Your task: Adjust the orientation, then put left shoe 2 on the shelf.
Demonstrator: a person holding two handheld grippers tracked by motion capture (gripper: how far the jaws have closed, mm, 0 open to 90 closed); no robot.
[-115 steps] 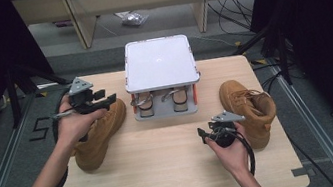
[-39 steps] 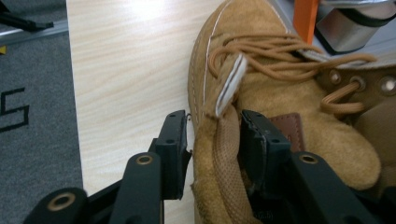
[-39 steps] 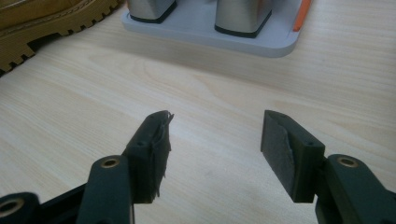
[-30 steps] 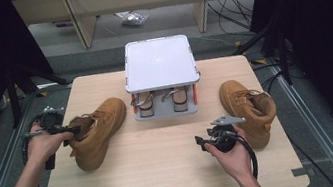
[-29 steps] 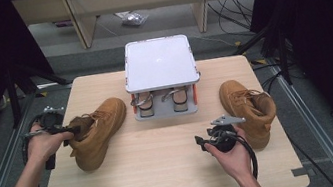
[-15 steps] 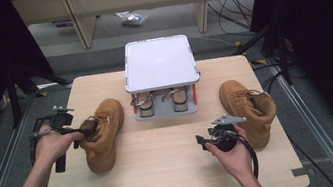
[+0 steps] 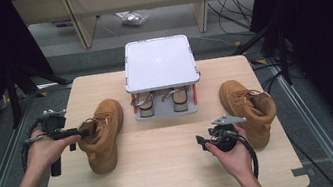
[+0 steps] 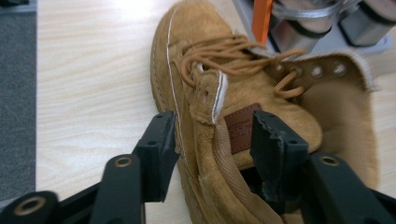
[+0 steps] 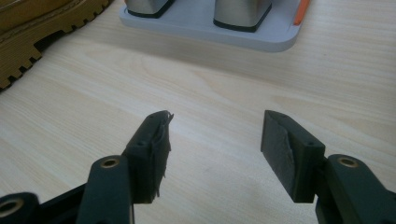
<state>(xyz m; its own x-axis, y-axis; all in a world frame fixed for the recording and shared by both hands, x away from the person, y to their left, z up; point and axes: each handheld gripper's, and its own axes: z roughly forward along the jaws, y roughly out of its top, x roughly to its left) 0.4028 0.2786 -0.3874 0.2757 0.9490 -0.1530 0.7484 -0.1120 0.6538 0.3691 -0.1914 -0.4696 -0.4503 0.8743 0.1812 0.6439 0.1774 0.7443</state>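
1. High view: the left boot [image 7: 102, 135] lies on the table [image 7: 167, 174] at its left side, toe pointing away from the person. The left claw [image 7: 84, 132] sits at the boot's collar, held by the left hand [image 7: 46, 149]. The right claw [image 7: 201, 142] rests in the right hand [image 7: 232, 151] above bare wood, just beside the right boot [image 7: 249, 109], which stands near the table's right edge. A grey stand [image 7: 162, 81] with a white flat top sits at the middle rear, between the two boots.

2. Left gripper view: the left claw [image 8: 212, 149] has just been opening and now stands wide. The boot's [image 8: 243, 93] collar edge and tongue lie between the jaws, yet the pads show a gap to the suede on both sides, so nothing is gripped. The laces hang loose.

3. Right gripper view: the right claw [image 9: 215, 154] is spread wide and empty over the table [image 9: 210, 79]. The stand's base [image 9: 210, 25] is ahead, and a boot sole [image 9: 42, 32] is at upper left.
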